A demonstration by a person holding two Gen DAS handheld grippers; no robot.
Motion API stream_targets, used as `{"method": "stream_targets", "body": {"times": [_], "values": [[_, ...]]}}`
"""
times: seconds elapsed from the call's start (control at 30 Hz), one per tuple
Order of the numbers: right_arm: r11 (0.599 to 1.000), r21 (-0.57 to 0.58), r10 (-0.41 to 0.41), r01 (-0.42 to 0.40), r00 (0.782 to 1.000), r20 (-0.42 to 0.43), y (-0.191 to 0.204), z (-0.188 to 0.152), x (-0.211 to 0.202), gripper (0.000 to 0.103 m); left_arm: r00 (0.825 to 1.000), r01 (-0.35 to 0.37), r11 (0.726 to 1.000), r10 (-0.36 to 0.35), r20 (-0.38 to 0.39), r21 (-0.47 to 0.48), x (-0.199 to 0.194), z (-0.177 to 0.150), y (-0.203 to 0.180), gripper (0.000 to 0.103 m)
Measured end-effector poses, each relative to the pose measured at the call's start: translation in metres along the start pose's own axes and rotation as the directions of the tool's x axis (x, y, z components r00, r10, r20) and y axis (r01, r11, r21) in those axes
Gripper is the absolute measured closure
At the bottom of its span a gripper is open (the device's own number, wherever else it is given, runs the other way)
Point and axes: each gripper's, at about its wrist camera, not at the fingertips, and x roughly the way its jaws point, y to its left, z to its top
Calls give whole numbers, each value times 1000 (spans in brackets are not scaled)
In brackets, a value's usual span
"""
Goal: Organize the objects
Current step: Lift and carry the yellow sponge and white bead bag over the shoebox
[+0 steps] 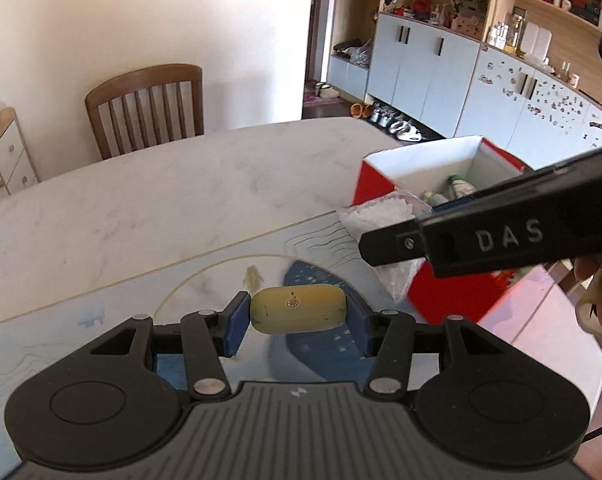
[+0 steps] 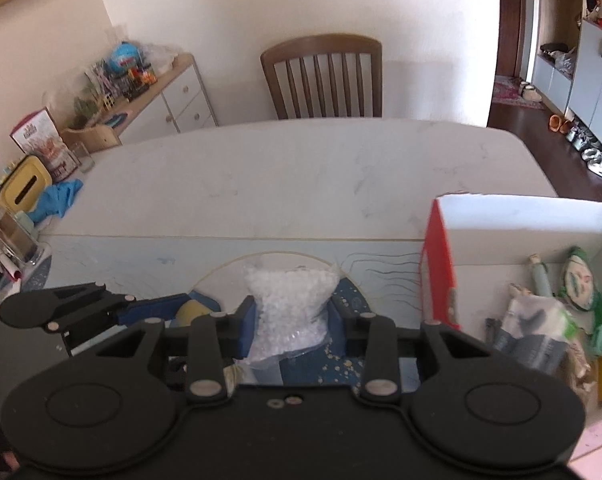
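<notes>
My left gripper (image 1: 299, 314) is shut on a yellow oblong object (image 1: 298, 309) and holds it above the blue-and-white mat (image 1: 101, 312). My right gripper (image 2: 293, 314) is shut on a clear bag of white granules (image 2: 291, 300), lifted over the mat beside the red-and-white box (image 2: 439, 264). In the left wrist view the bag (image 1: 377, 210) hangs at the box's near rim (image 1: 421, 148), with the right gripper's black finger (image 1: 493, 236) across it. The box holds several items, among them a green-and-white bottle (image 2: 579, 280) and a packet (image 2: 533, 328).
A marble table (image 2: 301, 168) lies beyond the mat, with a wooden chair (image 2: 323, 76) at its far side. At the left edge stand a yellow tissue box (image 2: 23, 184), a blue cloth (image 2: 57, 198) and a glass (image 2: 85, 158). Cabinets (image 1: 421, 64) line the right.
</notes>
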Motion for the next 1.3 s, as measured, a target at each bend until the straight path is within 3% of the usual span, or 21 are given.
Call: {"method": "stream_targets", "body": {"times": [0.33, 0.63, 1.3], "values": [[999, 48, -12, 9, 998, 64, -38, -18, -47, 68, 997, 15, 998, -20, 77, 54, -19, 21, -45, 52], [997, 74, -38, 32, 996, 82, -91, -33, -73, 68, 996, 18, 996, -26, 91, 91, -10, 38, -94, 52], [989, 105, -114, 106, 990, 77, -216, -51, -92, 67, 999, 33, 991, -37, 30, 129, 63, 82, -172, 52]]}}
